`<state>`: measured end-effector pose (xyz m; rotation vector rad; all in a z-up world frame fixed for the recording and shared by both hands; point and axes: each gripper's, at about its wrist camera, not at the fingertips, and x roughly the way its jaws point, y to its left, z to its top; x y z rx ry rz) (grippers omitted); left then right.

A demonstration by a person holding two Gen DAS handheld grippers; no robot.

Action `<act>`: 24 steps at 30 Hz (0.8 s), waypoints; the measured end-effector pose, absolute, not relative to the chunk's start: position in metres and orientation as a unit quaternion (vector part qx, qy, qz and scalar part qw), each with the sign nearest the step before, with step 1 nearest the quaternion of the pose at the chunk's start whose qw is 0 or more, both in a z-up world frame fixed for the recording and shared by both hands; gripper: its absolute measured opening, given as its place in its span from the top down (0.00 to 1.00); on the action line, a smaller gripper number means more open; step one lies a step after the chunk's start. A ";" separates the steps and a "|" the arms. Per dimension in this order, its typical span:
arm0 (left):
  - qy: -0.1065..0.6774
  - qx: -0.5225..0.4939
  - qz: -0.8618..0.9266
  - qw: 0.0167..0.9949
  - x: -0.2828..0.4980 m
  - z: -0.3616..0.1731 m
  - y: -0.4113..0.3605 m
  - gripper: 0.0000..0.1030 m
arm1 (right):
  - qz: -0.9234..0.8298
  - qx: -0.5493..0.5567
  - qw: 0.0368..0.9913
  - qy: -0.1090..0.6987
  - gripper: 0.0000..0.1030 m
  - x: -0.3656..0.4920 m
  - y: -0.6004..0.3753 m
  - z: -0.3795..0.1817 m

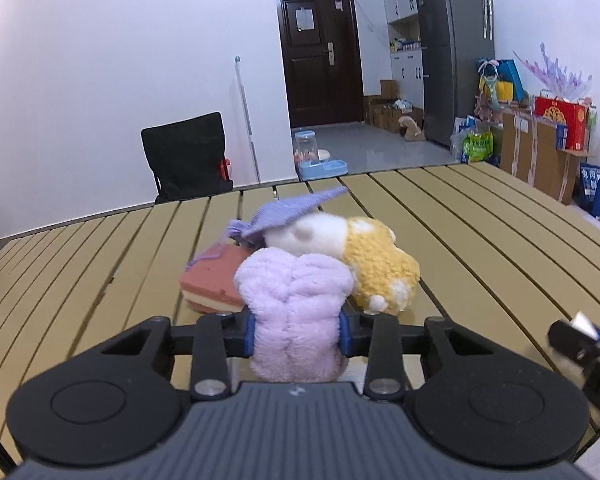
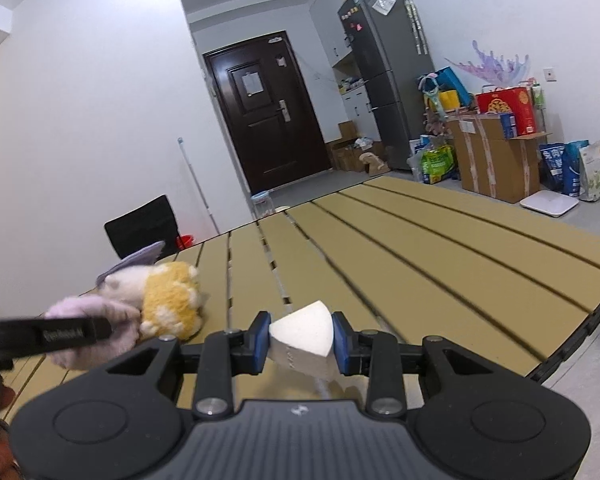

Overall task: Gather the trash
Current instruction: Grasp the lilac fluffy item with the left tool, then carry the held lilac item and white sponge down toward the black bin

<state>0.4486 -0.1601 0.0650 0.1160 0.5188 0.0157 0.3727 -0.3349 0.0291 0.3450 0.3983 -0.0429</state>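
Left wrist: fluffy lilac-yellow plush toy (image 1: 300, 292), purple hat.

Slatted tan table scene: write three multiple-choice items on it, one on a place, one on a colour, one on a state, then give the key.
1. Where is the pink-and-cream layered sponge block?
A. on the slatted tan table, behind the plush toy
B. on the floor
C. in the right gripper

2. What colour is the knitted hat on the fluffy plush toy?
A. red
B. purple
C. green

3. What does the right gripper hold?
A. nothing
B. a bottle
C. a white wedge-shaped piece

Key: 1 A, the block lies on the slats beyond the toy. 2 B, the hat is lilac-purple. 3 C, the blue pads press both sides of the wedge.
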 end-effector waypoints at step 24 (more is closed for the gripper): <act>0.226 0.009 0.027 0.974 0.350 0.117 -0.095 0.66 | 0.057 0.153 0.972 0.168 0.70 0.319 -0.306 0.040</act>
